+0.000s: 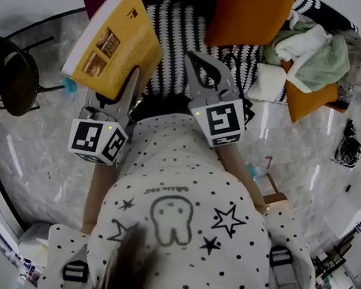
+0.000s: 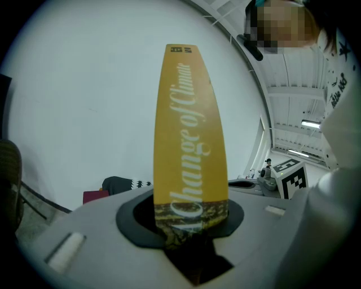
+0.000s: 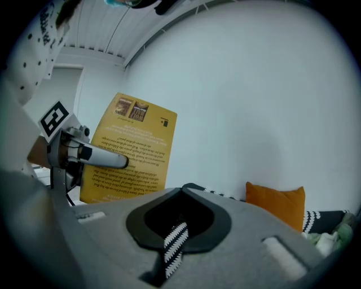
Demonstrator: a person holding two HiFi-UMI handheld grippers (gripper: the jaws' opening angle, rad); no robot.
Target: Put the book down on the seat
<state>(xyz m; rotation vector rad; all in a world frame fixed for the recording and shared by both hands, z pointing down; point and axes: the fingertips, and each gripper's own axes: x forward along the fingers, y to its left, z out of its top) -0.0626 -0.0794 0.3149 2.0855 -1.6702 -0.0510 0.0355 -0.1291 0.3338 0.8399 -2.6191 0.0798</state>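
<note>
Up above the striped seat (image 1: pixel 179 33) in the head view, the left gripper (image 1: pixel 128 82) holds the yellow book (image 1: pixel 112 42) in the air, off the cushion. Left gripper view: fingers clamped on the book's lower end, spine upright. Right gripper view: the right gripper (image 3: pixel 176 240) has its fingers narrow and empty, with striped fabric showing beyond.

Yellow book (image 1: pixel 115 42), striped throw (image 1: pixel 179 33)
White lettering on the book; at its two o'clock an orange cushion (image 1: pixel 249 10) (throw zigzags black-and-white).
</note>
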